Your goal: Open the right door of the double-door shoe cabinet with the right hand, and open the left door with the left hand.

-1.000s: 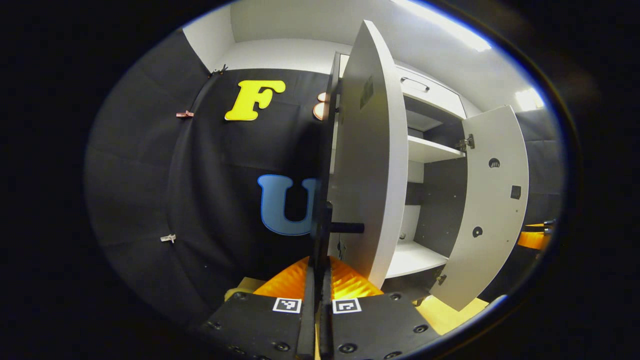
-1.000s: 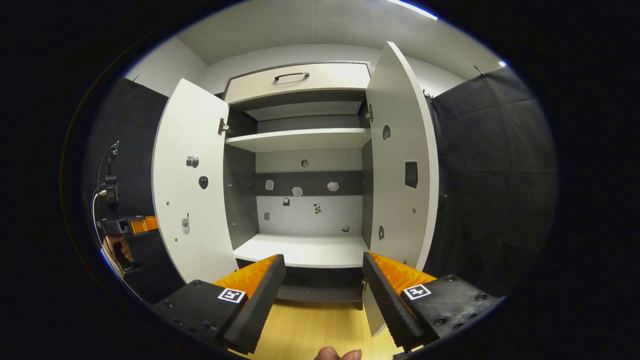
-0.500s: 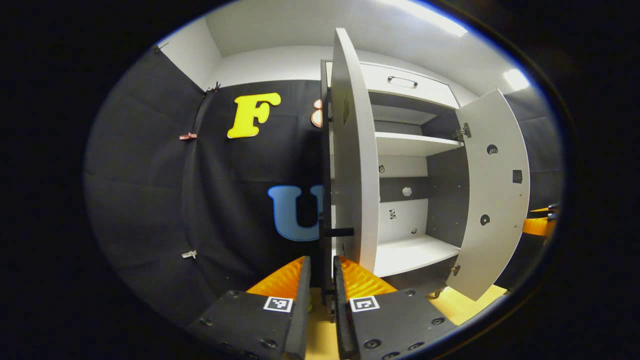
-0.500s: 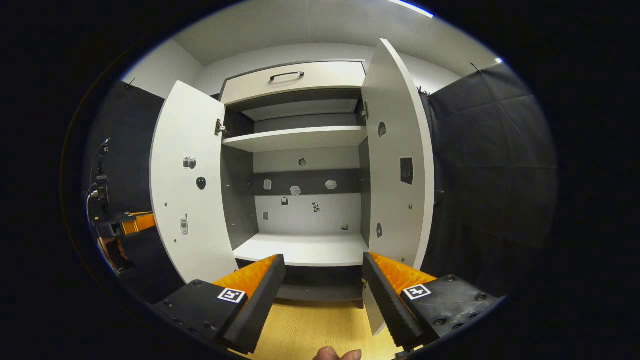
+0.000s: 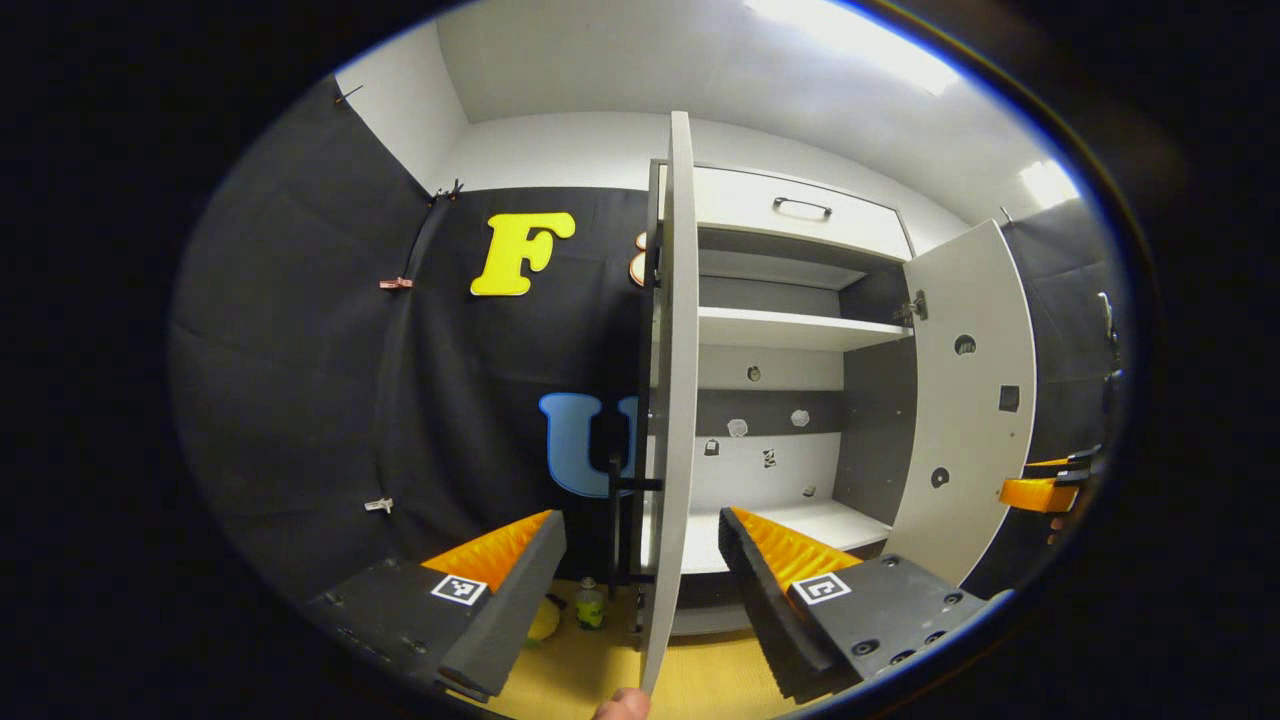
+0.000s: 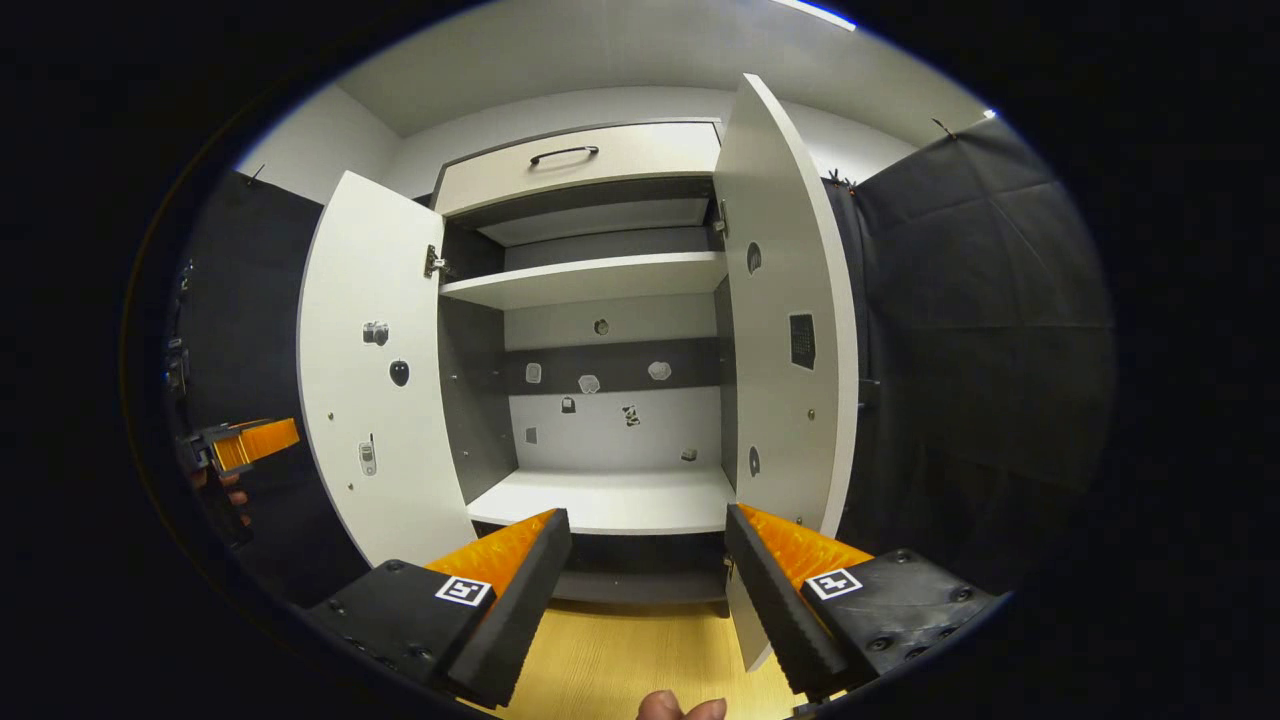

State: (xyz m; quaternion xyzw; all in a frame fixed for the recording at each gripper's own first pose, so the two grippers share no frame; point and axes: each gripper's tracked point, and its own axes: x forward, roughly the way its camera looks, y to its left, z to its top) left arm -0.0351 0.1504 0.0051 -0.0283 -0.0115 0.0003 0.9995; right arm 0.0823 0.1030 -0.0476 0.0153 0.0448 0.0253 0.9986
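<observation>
Bright overhead booth light, heavy fisheye bending.

A long white ceiling light strip [image 5: 850, 45] glared at the top of the left gripper view, blown out to plain white. The white open cabinet doors [image 6: 365, 370] were evenly lit and sharp, their straight edges bowed toward the rim. The dark grey cabinet back panel [image 6: 610, 365] lay in soft shadow. The black cloth wall [image 6: 985, 320] stayed dim, folds faint.

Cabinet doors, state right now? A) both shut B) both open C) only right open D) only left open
B: in the right gripper view the left door and right door both stand swung out from the cabinet, baring its shelves, and both grippers, left and right, hang open, clear of the doors.
</observation>
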